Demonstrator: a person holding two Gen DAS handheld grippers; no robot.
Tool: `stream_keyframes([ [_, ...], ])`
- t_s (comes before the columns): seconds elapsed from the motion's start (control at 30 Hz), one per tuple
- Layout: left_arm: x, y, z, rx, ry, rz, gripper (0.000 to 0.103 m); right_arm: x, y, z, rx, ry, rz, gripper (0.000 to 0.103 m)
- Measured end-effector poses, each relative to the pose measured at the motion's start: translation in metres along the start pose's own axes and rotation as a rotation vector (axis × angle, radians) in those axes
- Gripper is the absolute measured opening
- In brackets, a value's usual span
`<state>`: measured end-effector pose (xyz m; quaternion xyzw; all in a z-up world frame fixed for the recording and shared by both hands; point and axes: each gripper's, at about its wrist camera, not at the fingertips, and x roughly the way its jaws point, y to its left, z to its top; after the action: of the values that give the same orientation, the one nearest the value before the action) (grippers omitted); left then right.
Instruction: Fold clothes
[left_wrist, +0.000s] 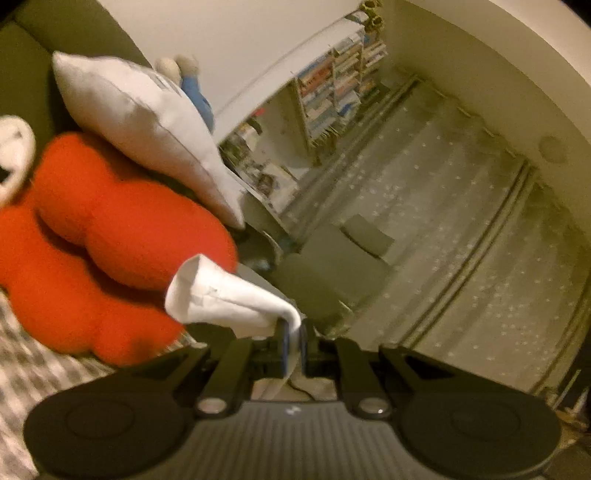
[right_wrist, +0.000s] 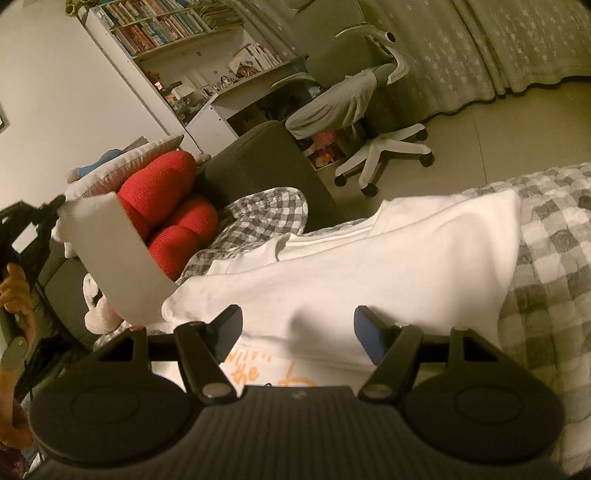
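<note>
A white T-shirt (right_wrist: 369, 258) with orange lettering lies spread on a grey checked blanket (right_wrist: 546, 258). In the right wrist view my right gripper (right_wrist: 299, 328) stands open low over the shirt's near part, with cloth lying between and under its blue-padded fingers (right_wrist: 369, 334). At the far left my left gripper (right_wrist: 59, 206), held by a person's hand (right_wrist: 14, 288), lifts a strip of the shirt (right_wrist: 114, 254) off the bed. In the left wrist view the left gripper (left_wrist: 293, 332) is shut on that white fabric (left_wrist: 229, 299), which curls out to the left and hangs down between the fingers.
A red knotted cushion (right_wrist: 166, 206) and a white pillow (left_wrist: 140, 122) lean on the dark sofa arm (right_wrist: 258, 162). A swivel chair (right_wrist: 369, 110) draped with a grey cloth, a bookshelf (right_wrist: 166, 26) and star-patterned curtains (left_wrist: 461, 221) stand beyond. A pale plush toy (right_wrist: 99, 314) lies at the left.
</note>
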<state>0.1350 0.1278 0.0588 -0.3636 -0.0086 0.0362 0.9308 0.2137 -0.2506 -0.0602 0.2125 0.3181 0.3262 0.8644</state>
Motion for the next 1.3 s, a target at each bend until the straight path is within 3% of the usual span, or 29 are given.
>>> stream_keyframes([
  [0.33, 0.021, -0.037, -0.046, -0.048, 0.120, -0.126, 0.006, 0.000, -0.001, 0.001, 0.009, -0.003, 0.005, 0.071],
  [0.6, 0.033, -0.054, -0.104, -0.096, 0.260, -0.196, 0.006, -0.004, -0.007, 0.005, 0.055, -0.024, 0.027, 0.071],
  [0.77, 0.038, -0.057, -0.142, -0.082, 0.376, -0.215, 0.006, -0.013, -0.013, 0.010, 0.083, -0.062, 0.010, 0.071],
  [0.97, 0.048, -0.053, -0.187, -0.071, 0.536, -0.229, 0.006, -0.021, -0.015, 0.014, 0.053, -0.106, -0.134, 0.071],
  [1.2, 0.061, -0.043, -0.223, -0.010, 0.741, -0.244, 0.007, -0.020, -0.022, 0.016, 0.050, -0.125, -0.183, 0.071],
  [1.3, 0.060, -0.043, -0.229, 0.077, 0.841, -0.255, 0.017, -0.023, -0.026, 0.017, 0.060, -0.134, -0.182, 0.071],
])
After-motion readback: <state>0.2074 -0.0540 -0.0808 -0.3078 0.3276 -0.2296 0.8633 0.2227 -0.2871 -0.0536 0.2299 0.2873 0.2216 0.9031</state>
